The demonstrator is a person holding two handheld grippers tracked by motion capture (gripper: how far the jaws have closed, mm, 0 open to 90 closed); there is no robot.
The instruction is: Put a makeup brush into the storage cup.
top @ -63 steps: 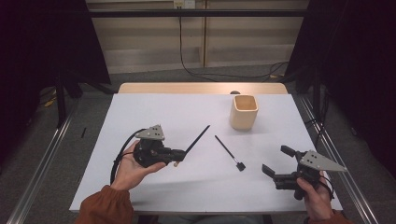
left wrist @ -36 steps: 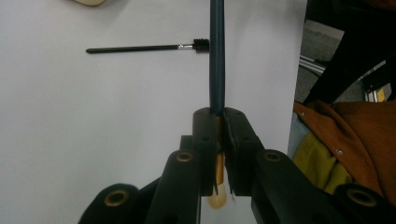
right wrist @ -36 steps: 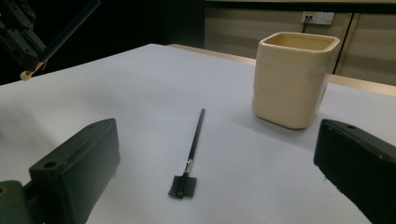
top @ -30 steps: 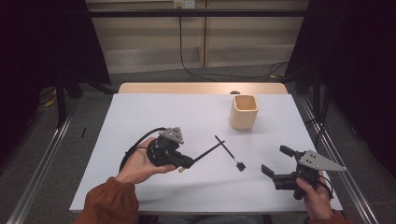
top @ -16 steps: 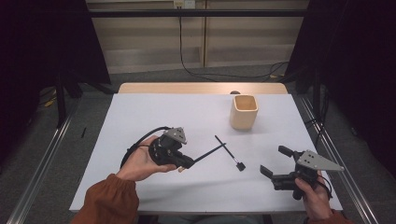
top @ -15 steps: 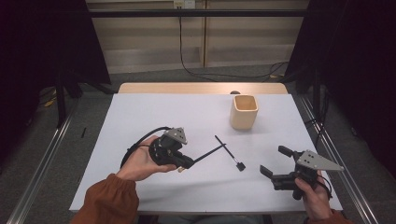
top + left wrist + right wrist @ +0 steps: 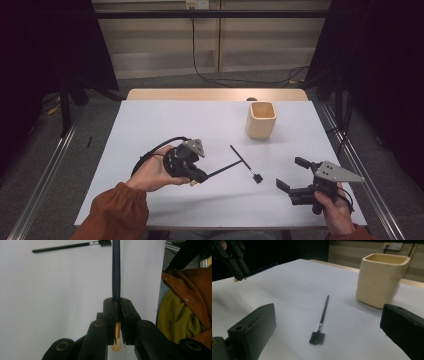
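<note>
Since two seconds ago, left gripper [image 7: 200,174] swung its clamped dark pencil [image 7: 116,270] toward flat brush [image 7: 245,164]; light, stiff, grip mid-shaft. Right gripper [image 7: 293,175] gapes, empty.

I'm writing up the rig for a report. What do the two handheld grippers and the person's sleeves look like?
Both grippers are black. The left gripper and the right gripper each carry a grey three-cornered plate on top. A black cable loops from the left one. Blocky black jaws show round bolt holes, some brass-coloured. The person's sleeves are rust orange.
</note>
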